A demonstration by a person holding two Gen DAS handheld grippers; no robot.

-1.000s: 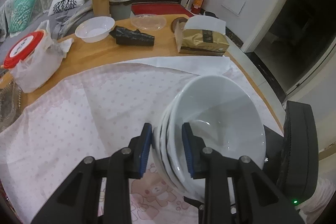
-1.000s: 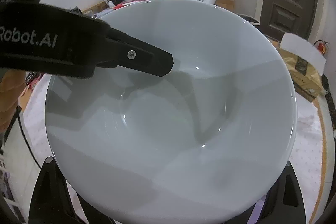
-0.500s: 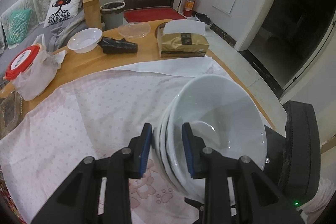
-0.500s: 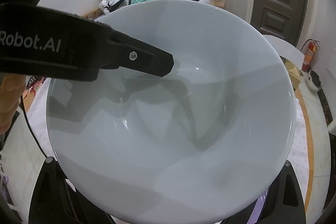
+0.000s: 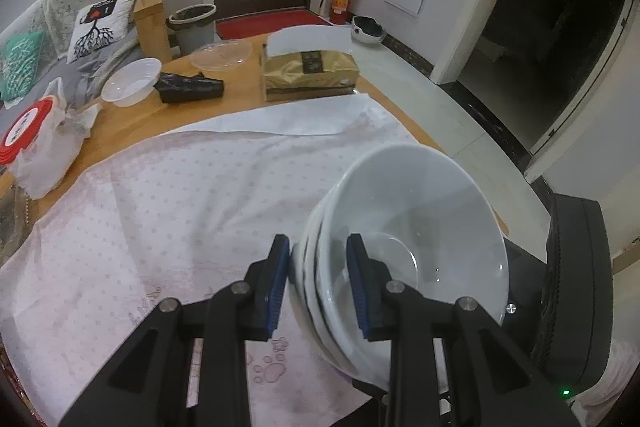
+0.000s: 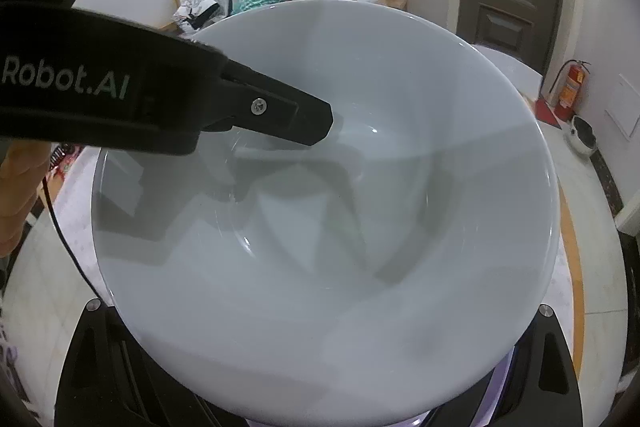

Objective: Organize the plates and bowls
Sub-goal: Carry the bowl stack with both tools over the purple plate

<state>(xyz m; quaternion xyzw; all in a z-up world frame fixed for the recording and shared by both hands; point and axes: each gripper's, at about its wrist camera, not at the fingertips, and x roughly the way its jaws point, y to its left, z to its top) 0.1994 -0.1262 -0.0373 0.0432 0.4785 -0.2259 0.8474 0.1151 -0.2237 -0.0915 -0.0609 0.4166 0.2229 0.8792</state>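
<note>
A stack of several nested white bowls [image 5: 416, 239] hangs tilted above the pink dotted tablecloth [image 5: 180, 203]. My left gripper [image 5: 318, 279] is shut on the stack's near rim, one blue pad outside and one inside. The top bowl [image 6: 340, 207] fills the right wrist view. The left gripper's finger [image 6: 276, 115] reaches into it from the left. My right gripper's fingertips are hidden under the bowl; only its black arms show at the bottom corners. Its body [image 5: 576, 287] sits right behind the stack in the left wrist view.
At the table's far edge stand a gold tissue box [image 5: 310, 75], a black bag [image 5: 190, 91], a white plastic bowl [image 5: 130, 81], a clear lid [image 5: 220, 55] and a red-lidded tub in plastic [image 5: 28, 135]. A sofa, bin and door lie beyond.
Both grippers and the bowl stack have risen and drawn back from the table; the far objects look smaller. The grip on the stack is unchanged.
</note>
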